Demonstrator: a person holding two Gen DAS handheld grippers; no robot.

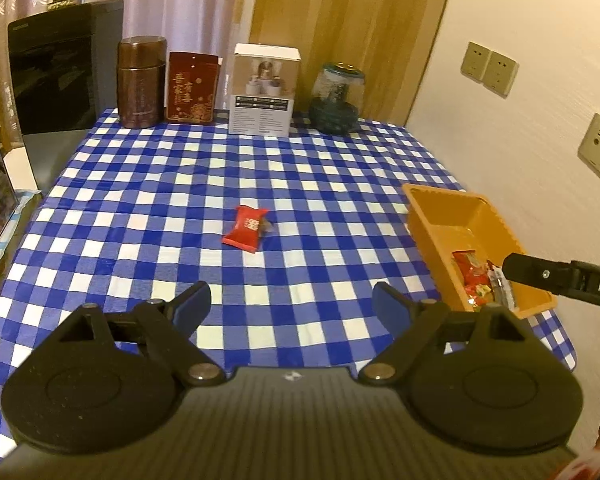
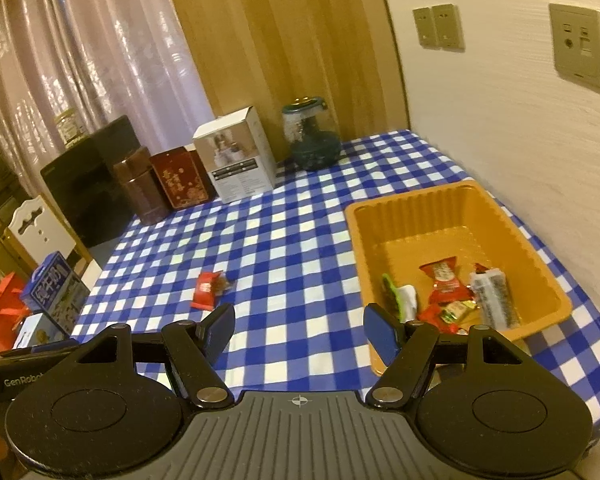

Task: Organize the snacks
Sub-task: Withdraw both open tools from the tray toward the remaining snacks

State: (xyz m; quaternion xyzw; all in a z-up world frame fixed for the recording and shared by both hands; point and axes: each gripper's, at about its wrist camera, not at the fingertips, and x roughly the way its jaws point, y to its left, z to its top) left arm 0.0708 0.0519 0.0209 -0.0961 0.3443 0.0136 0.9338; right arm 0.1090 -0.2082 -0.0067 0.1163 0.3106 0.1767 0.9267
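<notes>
One red snack packet (image 1: 245,229) lies alone on the blue checked tablecloth (image 1: 180,184), ahead of my left gripper (image 1: 292,302), which is open and empty above the near part of the table. The orange tray (image 1: 436,220) stands at the right with several wrapped snacks (image 1: 478,280) inside. In the right wrist view my right gripper (image 2: 299,326) is open and empty just left of the tray's near corner. That tray (image 2: 420,208) holds several snacks (image 2: 444,280), and the red packet (image 2: 205,290) lies to the left, past the left finger.
Along the back edge stand a brown canister (image 1: 141,82), a red tin (image 1: 192,88), a white box (image 1: 265,90) and a glass jar (image 1: 337,98). A black appliance (image 1: 60,68) sits at back left. The wall with sockets (image 1: 488,67) runs close on the right.
</notes>
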